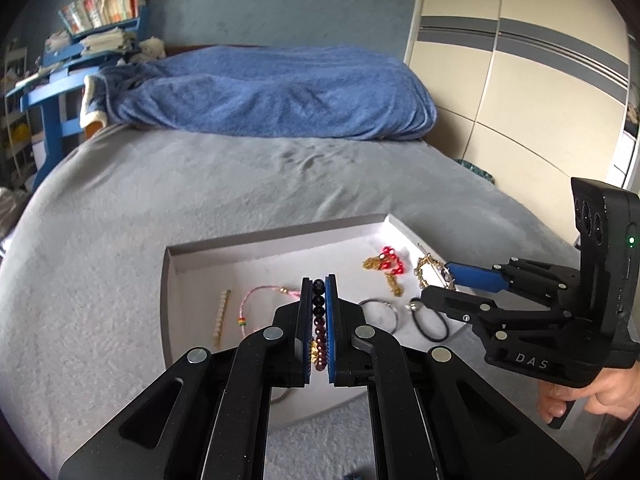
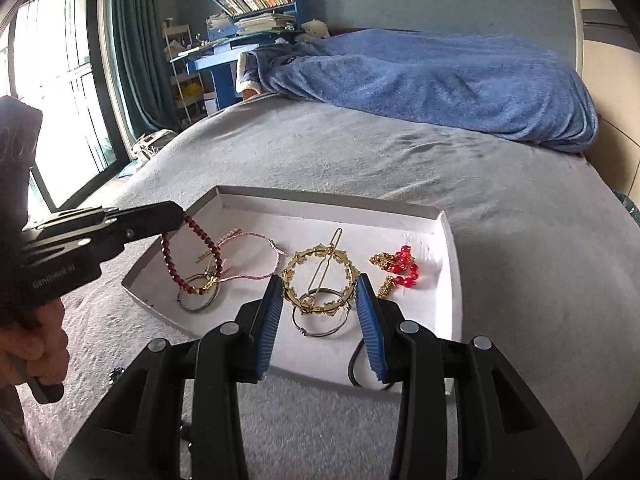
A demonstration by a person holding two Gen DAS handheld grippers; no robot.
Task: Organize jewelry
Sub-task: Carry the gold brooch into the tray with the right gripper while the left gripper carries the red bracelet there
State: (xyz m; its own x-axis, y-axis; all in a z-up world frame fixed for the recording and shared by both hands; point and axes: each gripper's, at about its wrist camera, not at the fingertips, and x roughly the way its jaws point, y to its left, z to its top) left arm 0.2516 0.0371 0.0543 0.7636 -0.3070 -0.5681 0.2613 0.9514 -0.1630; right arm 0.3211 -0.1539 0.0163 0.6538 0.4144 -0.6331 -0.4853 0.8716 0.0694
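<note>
A shallow white tray (image 1: 276, 240) (image 2: 448, 280) lies on the grey bed. My left gripper (image 1: 319, 286) is shut on a dark red beaded bracelet (image 1: 319, 320) (image 2: 200, 240) and holds it hanging above the tray's left part; the gripper shows at the left of the right wrist view (image 2: 176, 220). My right gripper (image 2: 320, 292) (image 1: 444, 280) is open, its jaws on either side of a gold ring-shaped hair clip (image 2: 320, 280) (image 1: 426, 268) lying in the tray.
In the tray lie a pink cord bracelet (image 2: 256, 248), a pearl clip (image 1: 221, 316), silver rings (image 2: 320, 320), a black hair tie (image 1: 432, 324) and red beads on a gold chain (image 2: 404, 264). A blue blanket (image 1: 280, 88) lies behind.
</note>
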